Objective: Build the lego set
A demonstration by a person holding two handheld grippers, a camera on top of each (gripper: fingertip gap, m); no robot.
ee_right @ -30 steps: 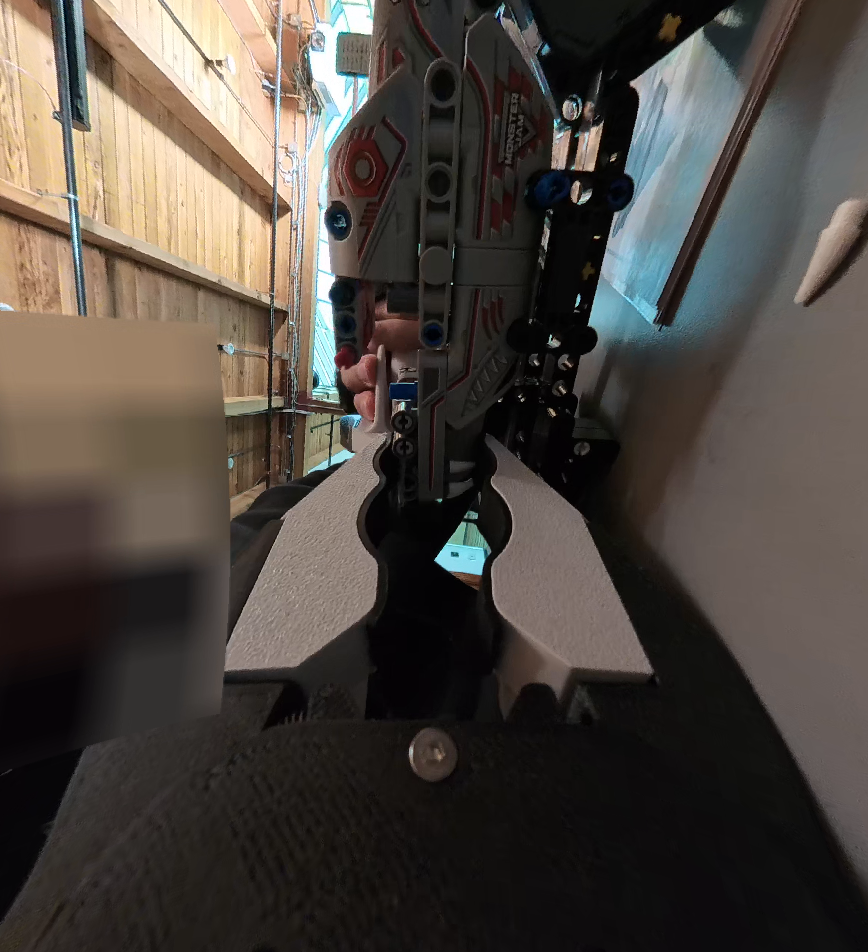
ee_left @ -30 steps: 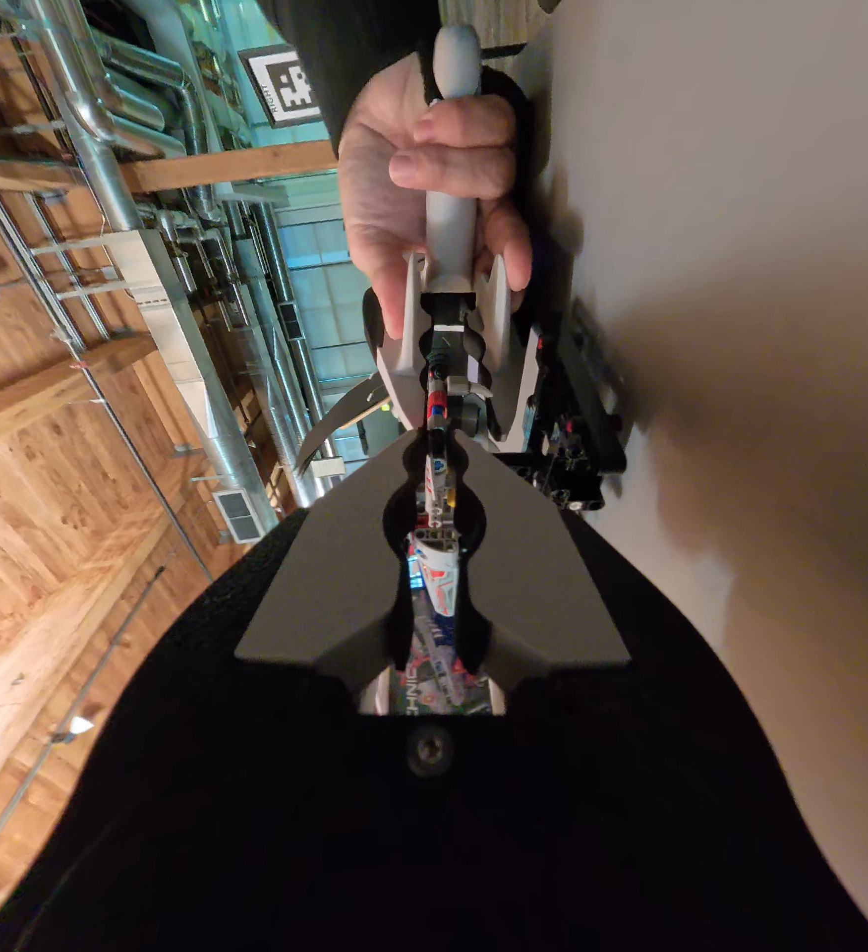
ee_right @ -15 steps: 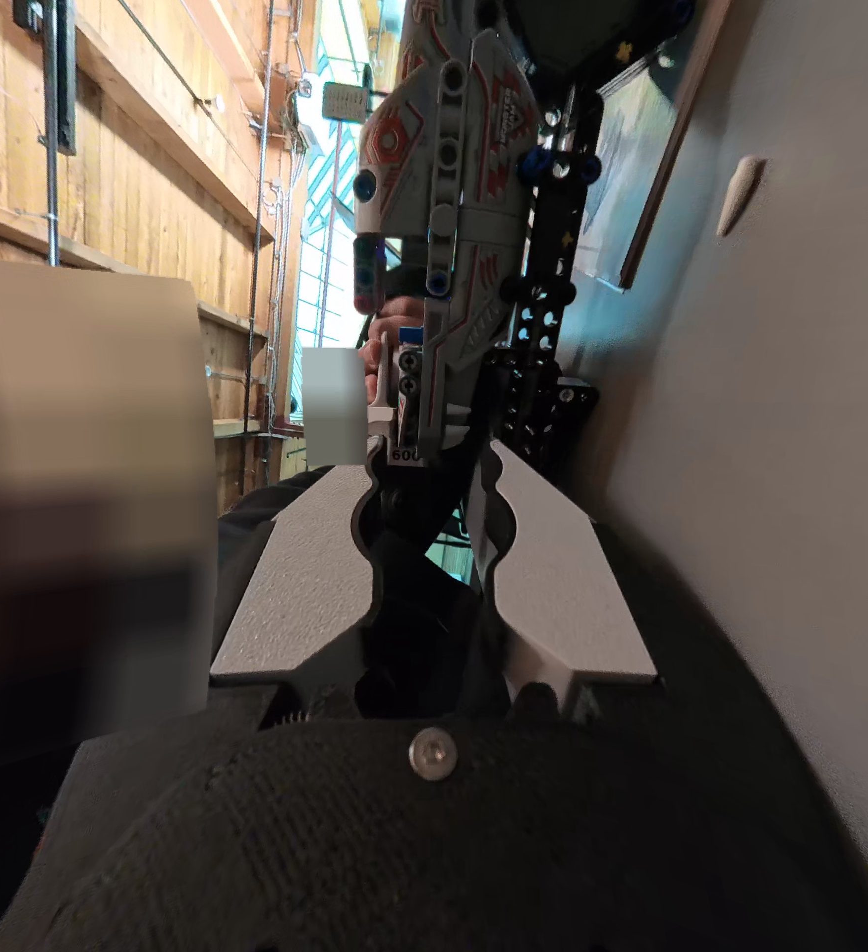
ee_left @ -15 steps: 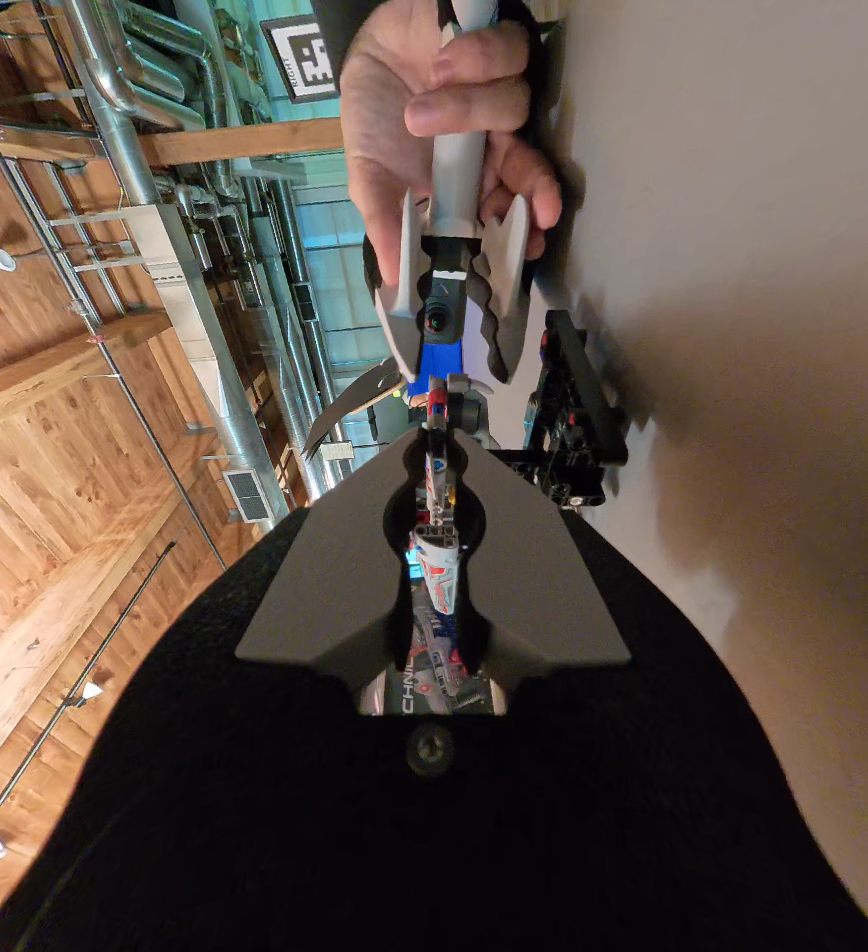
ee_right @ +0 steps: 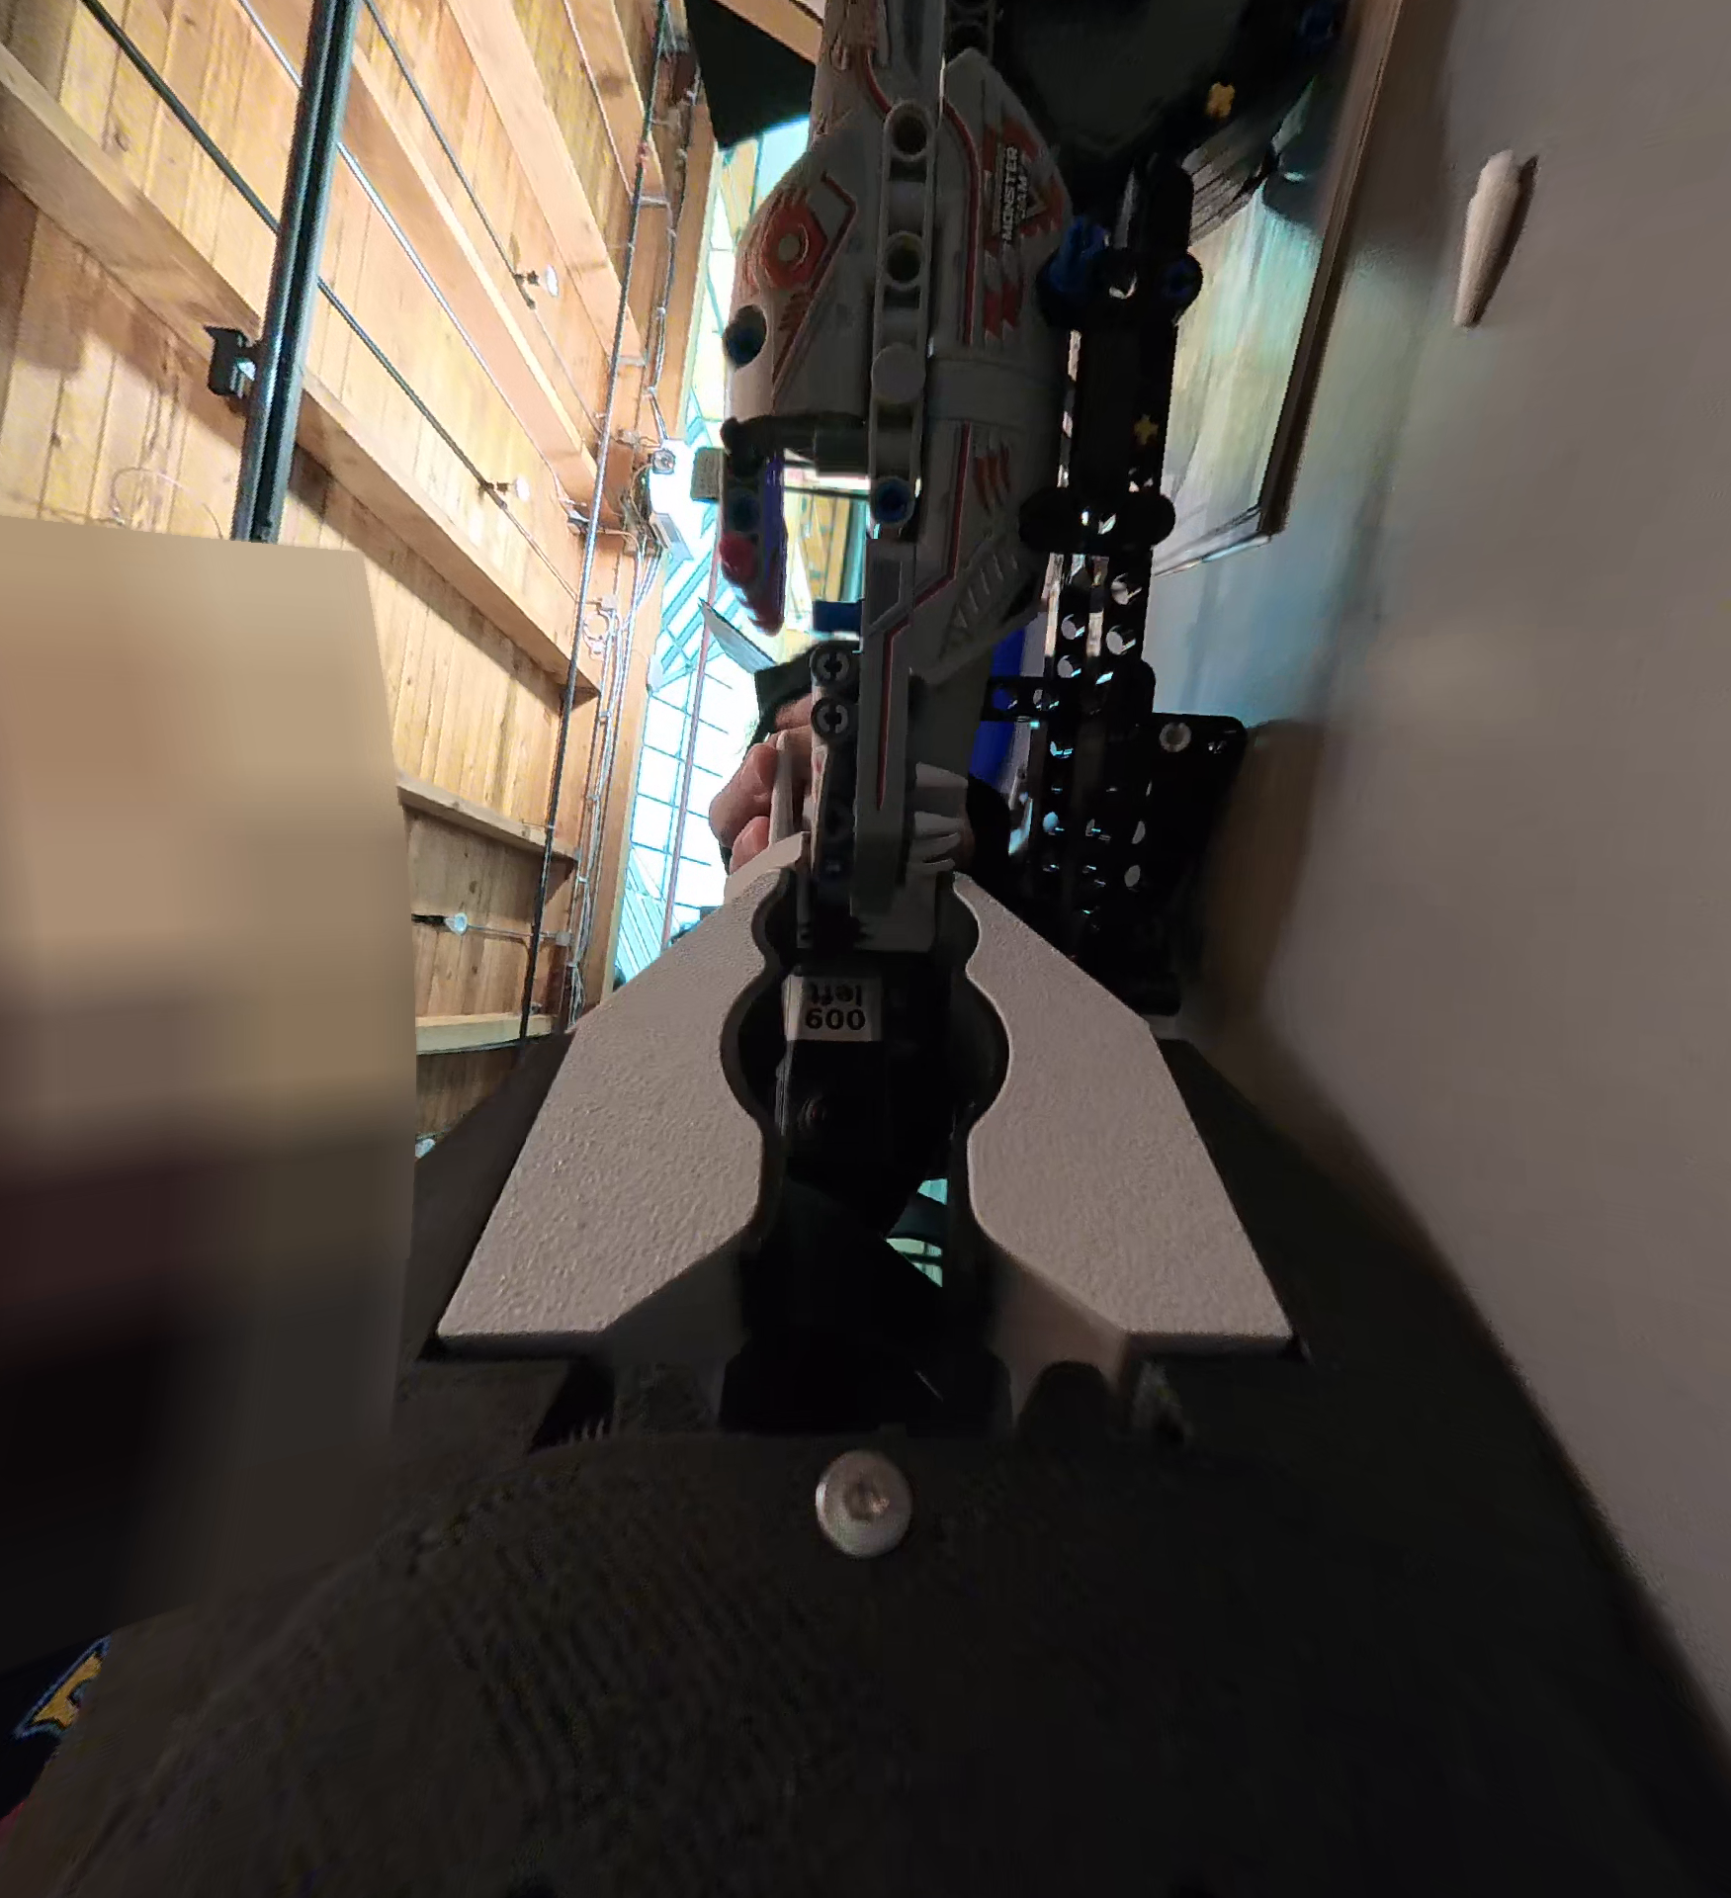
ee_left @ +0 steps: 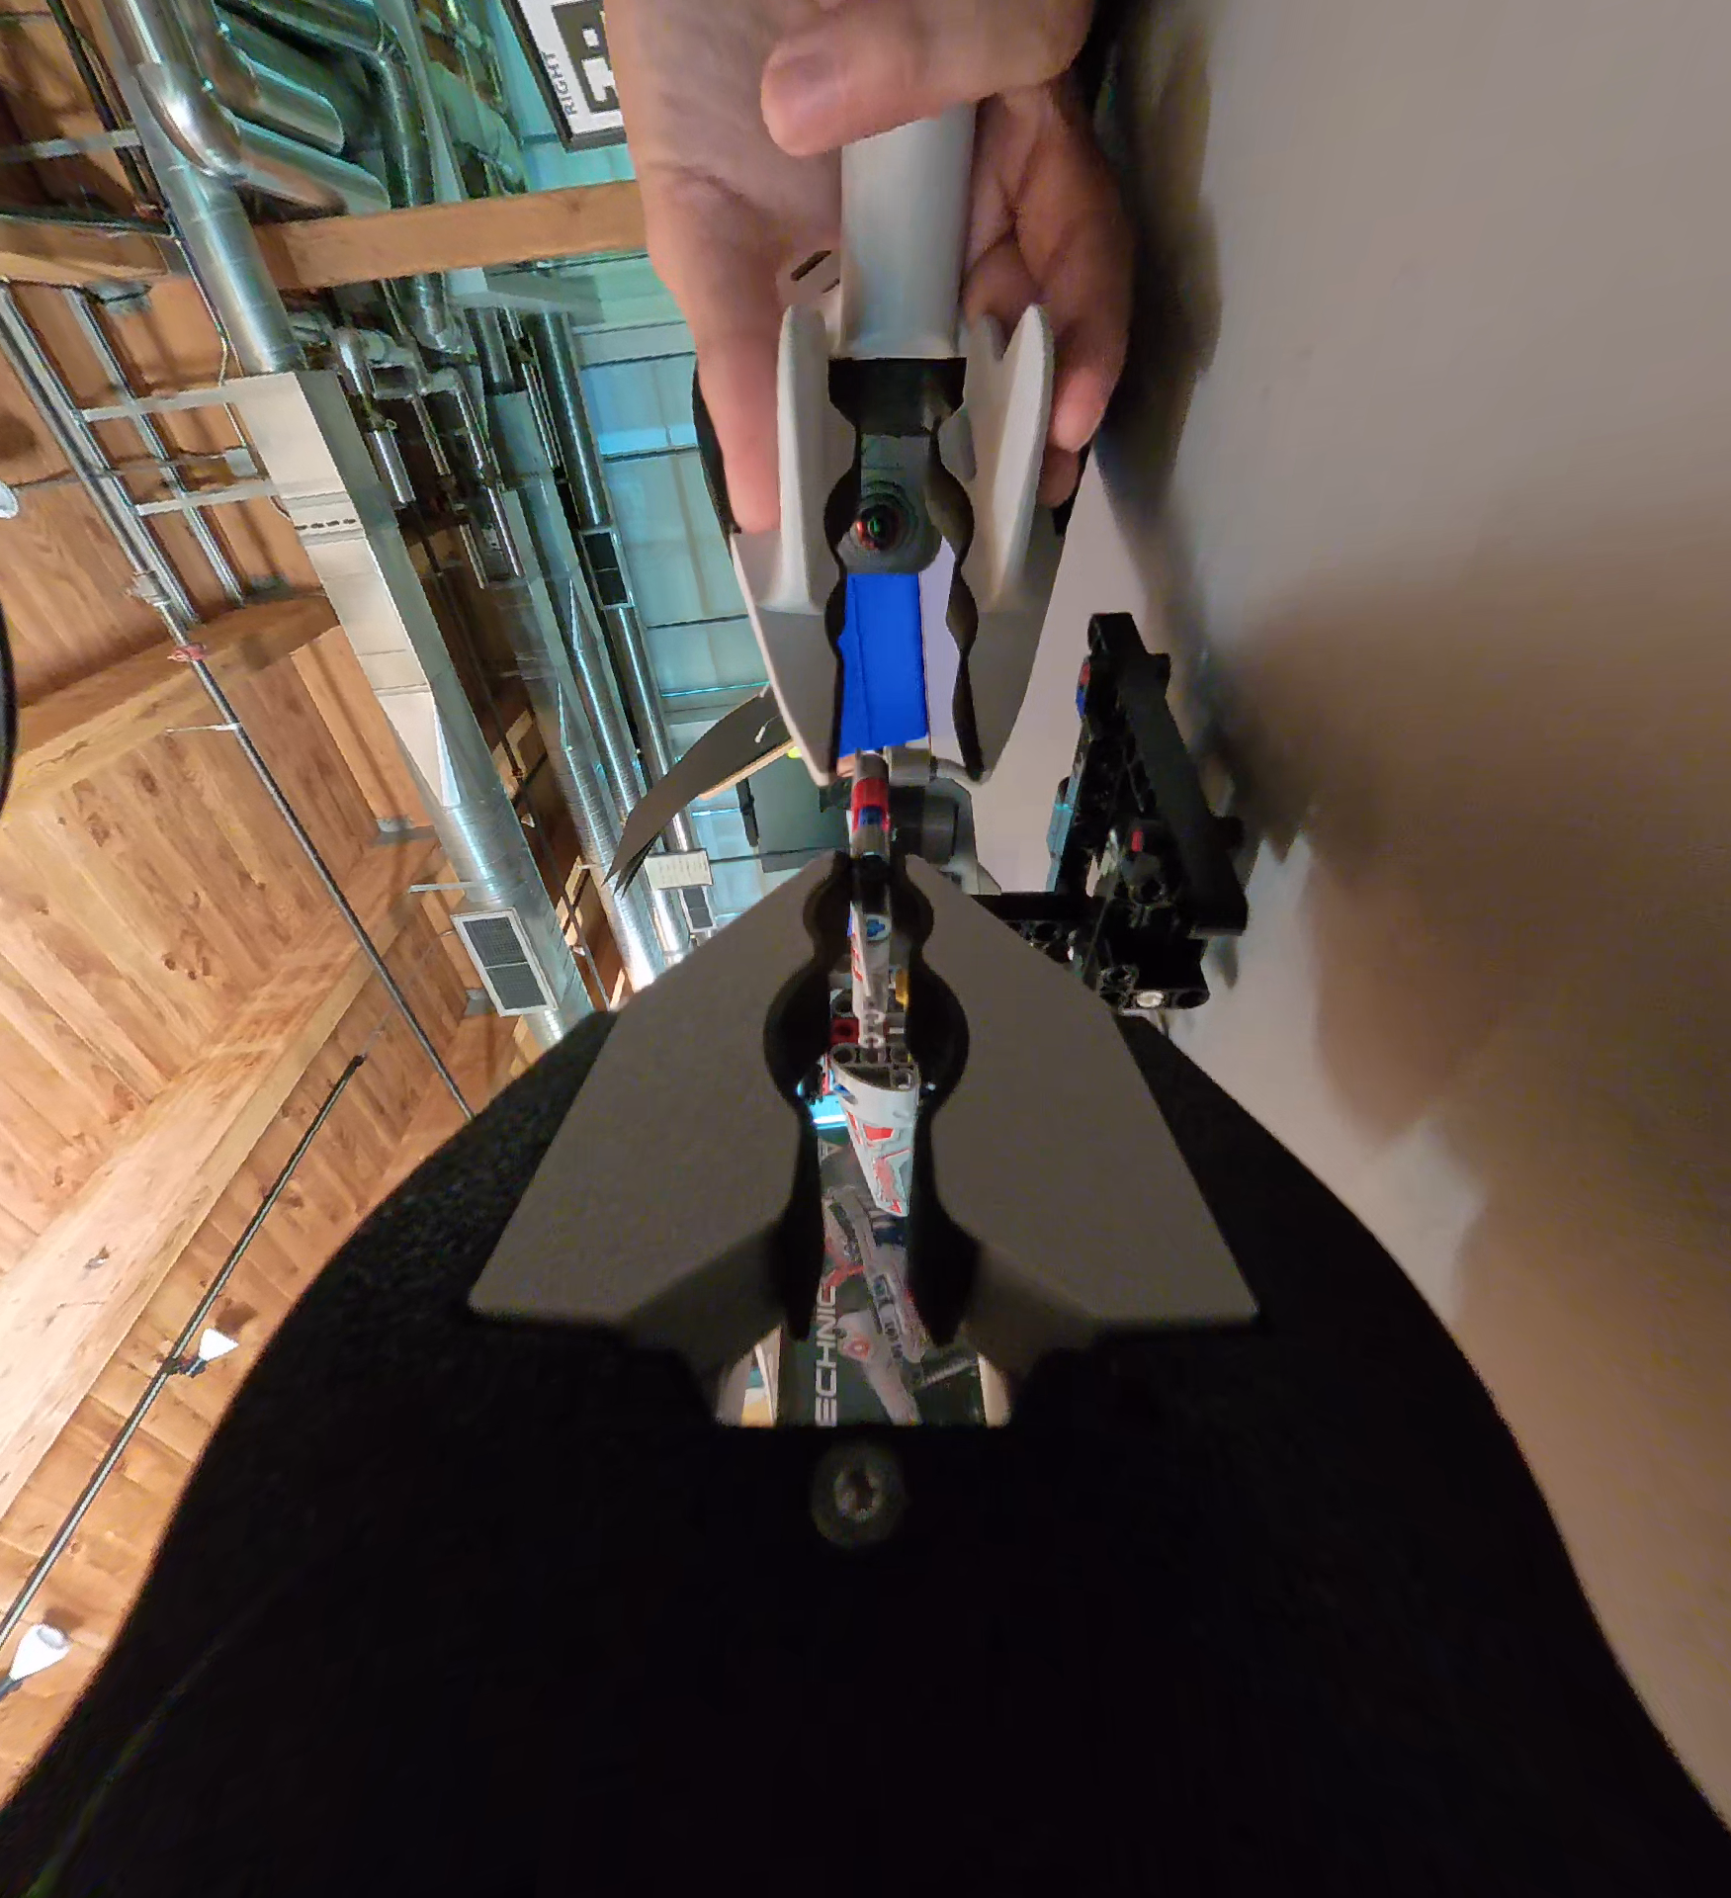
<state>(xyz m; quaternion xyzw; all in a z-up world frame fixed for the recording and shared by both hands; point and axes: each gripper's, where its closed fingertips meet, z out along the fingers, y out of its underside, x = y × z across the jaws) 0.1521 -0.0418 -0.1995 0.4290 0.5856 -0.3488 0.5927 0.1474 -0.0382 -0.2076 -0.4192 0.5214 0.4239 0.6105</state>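
Note:
My left gripper (ee_left: 876, 894) is shut on a grey and white lego panel assembly (ee_left: 871, 1027) with red markings, seen edge-on between its fingers. The right gripper (ee_left: 902, 765), held in a hand, faces it with its jaws apart. Its tips are level with the assembly's far end, which carries red and blue pins. In the right wrist view the assembly (ee_right: 902, 339) rises from between the tips of the right gripper (ee_right: 866, 914). A black lego frame (ee_left: 1138, 822) stands on the pale table, to the right of the assembly, and also shows in the right wrist view (ee_right: 1107, 719).
The pale table (ee_left: 1508, 514) fills the right side of both views. A printed lego box or booklet (ee_left: 871, 1366) shows behind my left fingers. A small white piece (ee_right: 1493, 236) lies on the table. A flat printed box (ee_right: 1241, 359) lies beyond the frame. About 10 centimeters separates my right fingertips from the small white piece (ee_right: 1493, 236).
The right gripper has slid back off the end of the assembly, so its tips now sit at the end. The left gripper keeps its hold on the assembly.

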